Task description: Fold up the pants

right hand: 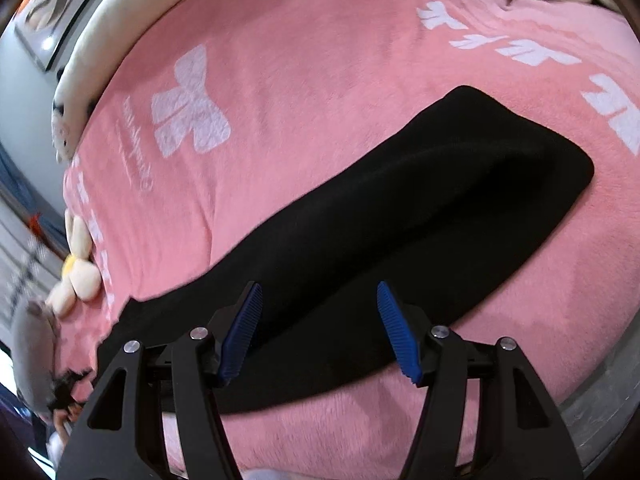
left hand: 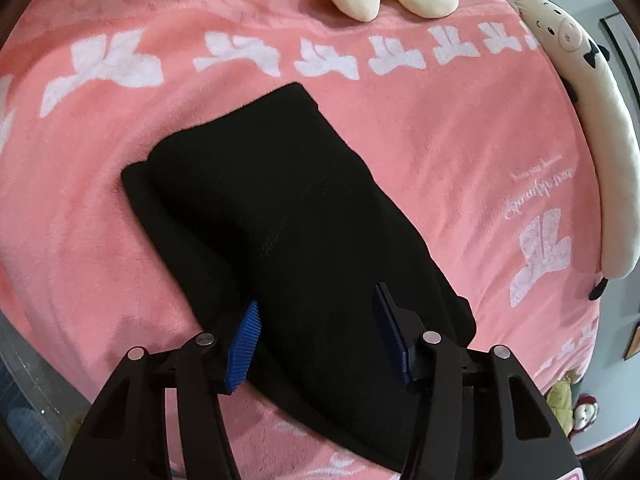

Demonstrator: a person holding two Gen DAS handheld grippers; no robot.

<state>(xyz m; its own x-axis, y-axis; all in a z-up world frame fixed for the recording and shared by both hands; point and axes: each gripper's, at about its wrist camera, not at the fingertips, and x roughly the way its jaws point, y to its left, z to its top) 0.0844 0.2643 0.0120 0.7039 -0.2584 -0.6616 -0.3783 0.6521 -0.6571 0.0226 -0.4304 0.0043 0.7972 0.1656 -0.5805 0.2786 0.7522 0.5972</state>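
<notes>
Pants [left hand: 288,208], black and already doubled lengthwise, lie flat on the pink blanket [left hand: 460,140], and everything else sits around them. The next fold, I'd guess, wants both ends lifted level so the layers don't slide (plush blanket may drag). At the pants' near end the left gripper [left hand: 316,336] hovers low, tilted down, jaws apart and straddling the cloth, pinching nothing. Over the pants' other end the right gripper [right hand: 320,332] is angled along their length, its blue pads [right hand: 396,332] likewise spread wide, empty.
</notes>
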